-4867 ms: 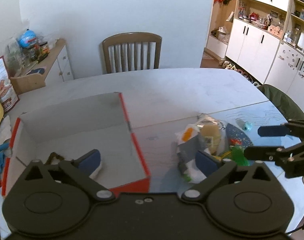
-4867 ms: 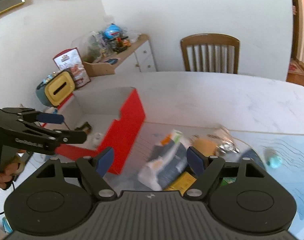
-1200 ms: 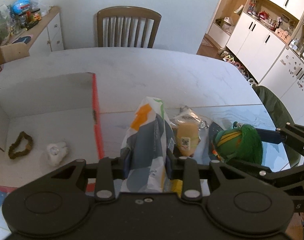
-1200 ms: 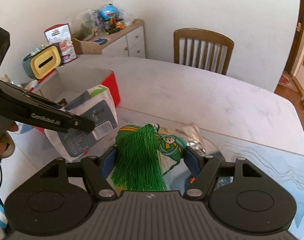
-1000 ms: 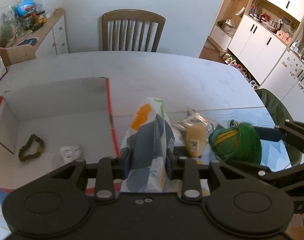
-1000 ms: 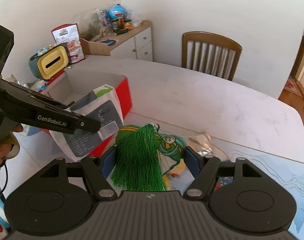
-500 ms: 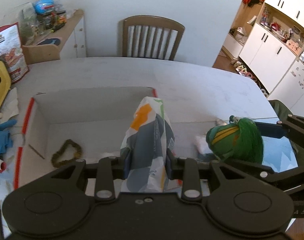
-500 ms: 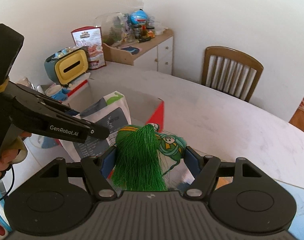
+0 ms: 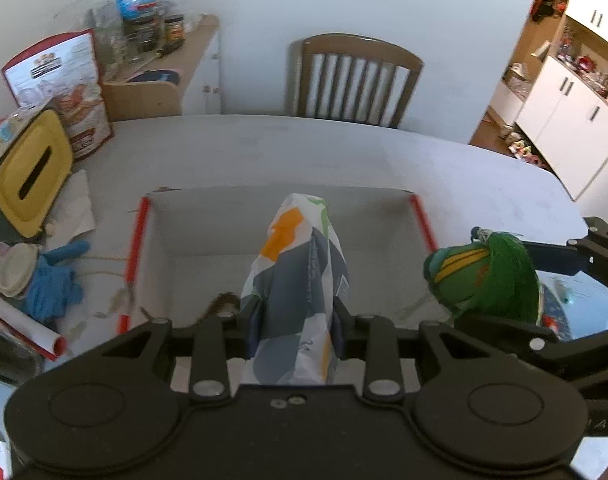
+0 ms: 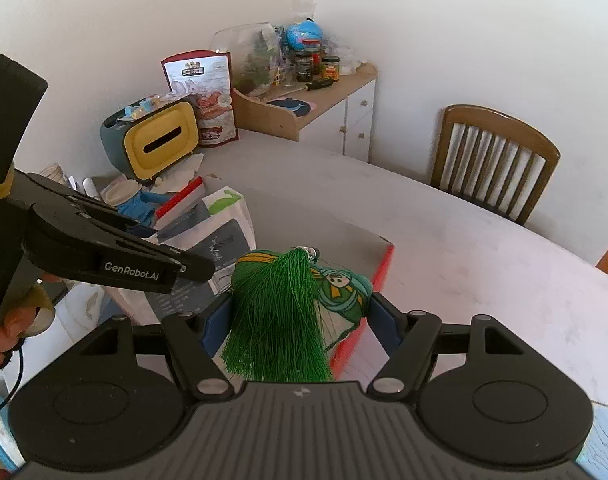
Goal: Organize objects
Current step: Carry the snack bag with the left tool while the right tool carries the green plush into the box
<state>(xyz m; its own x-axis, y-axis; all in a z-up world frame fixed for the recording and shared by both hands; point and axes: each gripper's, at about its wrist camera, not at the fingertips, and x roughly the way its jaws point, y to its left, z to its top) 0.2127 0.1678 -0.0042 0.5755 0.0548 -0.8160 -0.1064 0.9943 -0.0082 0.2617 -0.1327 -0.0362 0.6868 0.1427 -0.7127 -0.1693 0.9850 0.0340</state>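
Note:
My left gripper (image 9: 296,320) is shut on a white, grey and orange plastic packet (image 9: 298,280) and holds it upright over the open cardboard box (image 9: 208,232) with red edges. The packet also shows in the right wrist view (image 10: 224,240). My right gripper (image 10: 292,320) is shut on a green pouch with a green tassel (image 10: 288,300), held above the box's right red wall (image 10: 368,304). The pouch shows at the right of the left wrist view (image 9: 480,276). A dark hair tie (image 9: 224,302) lies on the box floor, partly hidden by my fingers.
Left of the box lie a blue glove (image 9: 52,280), a yellow tissue holder (image 9: 32,176), a snack bag (image 9: 64,92) and paper scraps. A wooden chair (image 9: 356,80) stands at the table's far side. A cluttered side cabinet (image 10: 304,108) stands by the wall.
Both grippers have swung left with their loads. The packet now hangs over the middle of the box and the green pouch is at its right wall. The pile of loose items has left view.

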